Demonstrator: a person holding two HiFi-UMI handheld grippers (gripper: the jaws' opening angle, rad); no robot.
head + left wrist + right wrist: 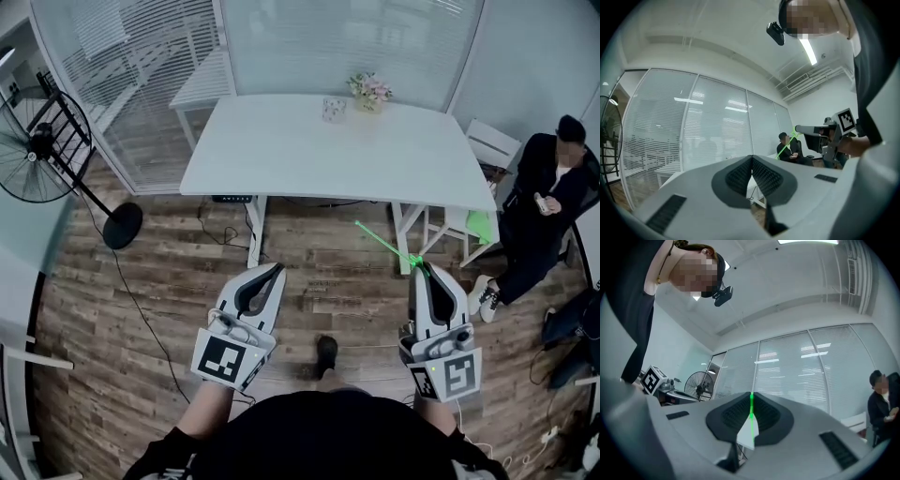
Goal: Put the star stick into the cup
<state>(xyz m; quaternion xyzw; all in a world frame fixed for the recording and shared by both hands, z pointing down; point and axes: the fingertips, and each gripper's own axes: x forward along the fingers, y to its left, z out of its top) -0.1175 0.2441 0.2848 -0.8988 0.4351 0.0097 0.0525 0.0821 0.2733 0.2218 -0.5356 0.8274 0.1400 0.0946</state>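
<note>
Green star stick [384,241] slants from right gripper [423,266]; cup [334,109], seemingly glass, upright on table [281,155].

A white desk [328,150] stands upper middle of the frame on a wood-plank floor [75,309], backed by glass walls with blinds [347,37]. A black standing fan [37,141] fills the upper left. A ceiling strip light [808,49] glows overhead.

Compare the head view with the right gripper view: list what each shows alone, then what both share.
Head view only: the cup and flowers on the table, the wooden floor. Right gripper view only: the ceiling light, the head camera. Both: the star stick shut in the right gripper, the fan, the seated person.
</note>
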